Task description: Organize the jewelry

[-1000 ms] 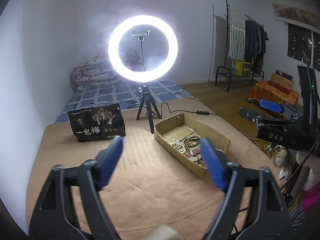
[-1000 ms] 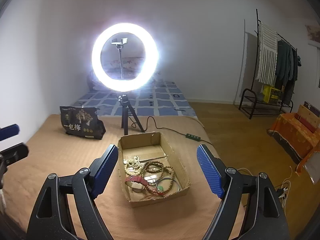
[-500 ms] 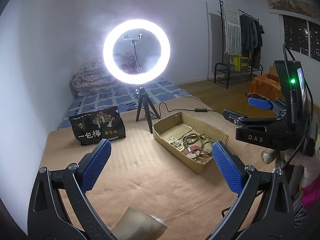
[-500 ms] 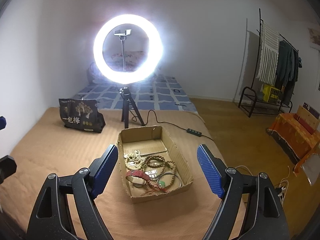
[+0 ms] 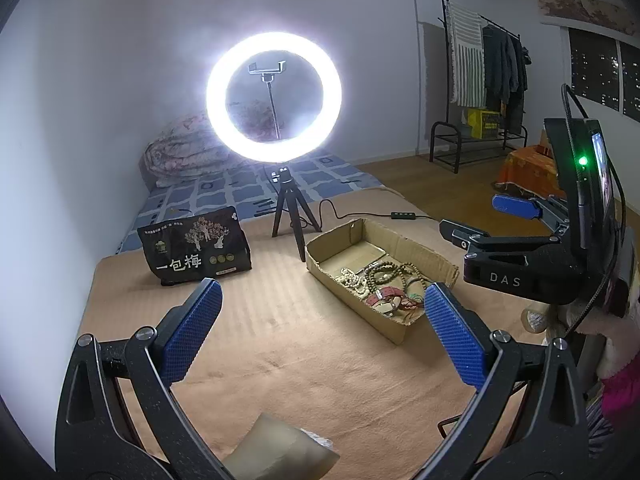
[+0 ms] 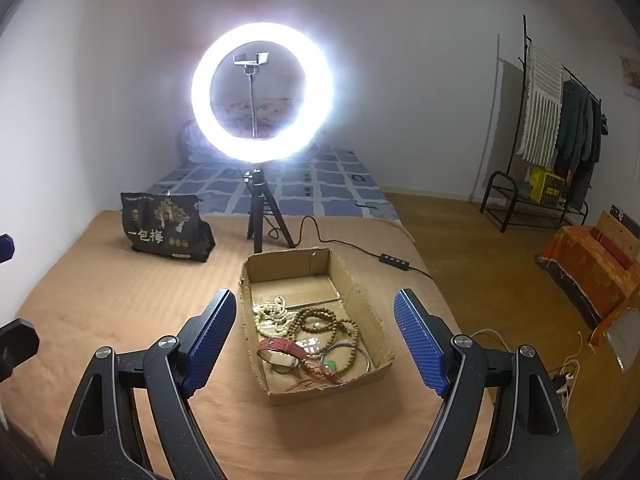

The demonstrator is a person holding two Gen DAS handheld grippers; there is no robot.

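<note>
**Over the bed, both claws spread**

Above the tan bed cover (image 6: pixel 120 300), the right claw (image 6: pixel 316 340) tilts downward, spread and empty, toward the cardboard box (image 6: pixel 360 304) of jewelry (image 6: pixel 304 336). Alongside, the left claw (image 5: pixel 322 332) has just been widening, nothing between.

Left claw (image 5: pixel 322 330) gapes wide over the blanket (image 5: pixel 280 344), beside the jewelry box (image 5: pixel 400 330).

Both our wrist cameras look forward and slightly down along their fingers. From the left wrist we face the tan blanket (image 5: pixel 280 344), with the cardboard box (image 5: pixel 400 330) off right, near. From the right wrist we face the same box (image 6: pixel 384 366) head-on, closer. Both views share the ring light (image 5: pixel 274 96), the black snack bag (image 6: pixel 166 228) and the clothes rack (image 6: pixel 560 120).
</note>
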